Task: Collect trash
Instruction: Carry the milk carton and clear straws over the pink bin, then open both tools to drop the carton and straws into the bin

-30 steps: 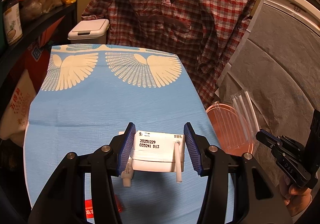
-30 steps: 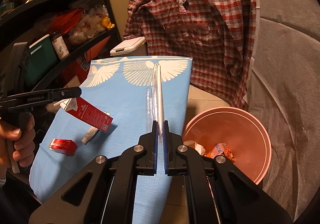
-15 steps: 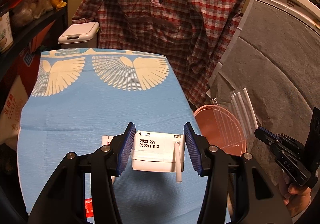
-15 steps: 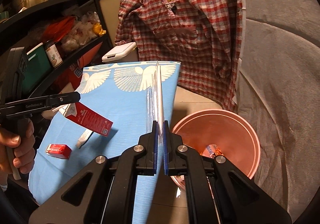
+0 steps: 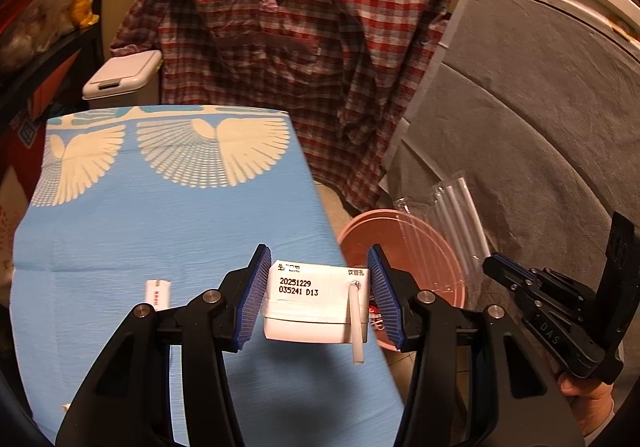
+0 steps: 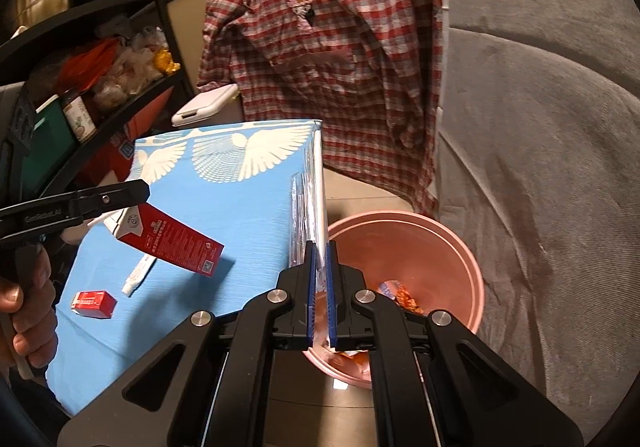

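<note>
Left gripper (image 5: 318,297) has the carton (image 5: 314,301) clamped between its blue pads, white top up, bent straw (image 5: 355,321) poking from the hole — held above the near edge of the blue table (image 5: 160,215), just beside the pink bin (image 5: 404,247). Right gripper (image 6: 319,301) is pinched nearly closed on a clear wrapper (image 6: 310,203) of straws, which stands upright over the bin's rim (image 6: 476,279) — some trash already lies inside. On the table: a red box (image 6: 94,304) and a small tube (image 6: 138,274). A plaid shirt (image 5: 300,47) hangs behind.
</note>
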A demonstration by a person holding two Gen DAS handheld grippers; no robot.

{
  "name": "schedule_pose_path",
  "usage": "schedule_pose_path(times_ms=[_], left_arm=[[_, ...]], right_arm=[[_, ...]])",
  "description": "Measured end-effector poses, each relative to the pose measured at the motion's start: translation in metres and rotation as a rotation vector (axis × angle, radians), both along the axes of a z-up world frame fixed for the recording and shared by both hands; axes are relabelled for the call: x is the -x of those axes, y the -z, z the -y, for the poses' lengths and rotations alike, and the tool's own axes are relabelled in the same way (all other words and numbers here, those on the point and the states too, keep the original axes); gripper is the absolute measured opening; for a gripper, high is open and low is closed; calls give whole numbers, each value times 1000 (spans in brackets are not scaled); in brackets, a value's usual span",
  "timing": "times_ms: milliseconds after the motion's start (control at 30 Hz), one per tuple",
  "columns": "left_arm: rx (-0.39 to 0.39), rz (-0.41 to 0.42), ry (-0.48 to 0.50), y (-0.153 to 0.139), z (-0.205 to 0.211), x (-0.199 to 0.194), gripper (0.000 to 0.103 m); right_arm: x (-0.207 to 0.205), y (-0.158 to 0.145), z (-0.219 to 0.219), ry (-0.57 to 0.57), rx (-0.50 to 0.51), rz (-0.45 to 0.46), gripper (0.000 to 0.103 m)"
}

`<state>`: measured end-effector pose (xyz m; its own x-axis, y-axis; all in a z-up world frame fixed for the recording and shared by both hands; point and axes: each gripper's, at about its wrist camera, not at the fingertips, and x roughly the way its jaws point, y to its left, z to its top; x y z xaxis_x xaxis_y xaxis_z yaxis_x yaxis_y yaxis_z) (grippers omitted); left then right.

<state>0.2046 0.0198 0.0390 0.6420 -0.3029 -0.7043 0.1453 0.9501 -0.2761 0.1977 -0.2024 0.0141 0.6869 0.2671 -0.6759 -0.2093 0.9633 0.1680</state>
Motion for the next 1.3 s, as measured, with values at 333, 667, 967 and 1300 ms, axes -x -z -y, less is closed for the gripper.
schedule_pose_path(times_ms=[333,667,967,1300], left_arm=[[26,4,49,-3,40,-10,50],[12,0,102,5,85,-24,50],[-21,-3,127,16,116,-37,50],[-9,-7,98,23,115,-46,58]], right_arm=[[-8,5,21,77,22,-24,5],[-16,11,44,158,-5,-57,5],[-19,16,51,183,8,-69,5],[-25,24,49,191,51,-92,27]])
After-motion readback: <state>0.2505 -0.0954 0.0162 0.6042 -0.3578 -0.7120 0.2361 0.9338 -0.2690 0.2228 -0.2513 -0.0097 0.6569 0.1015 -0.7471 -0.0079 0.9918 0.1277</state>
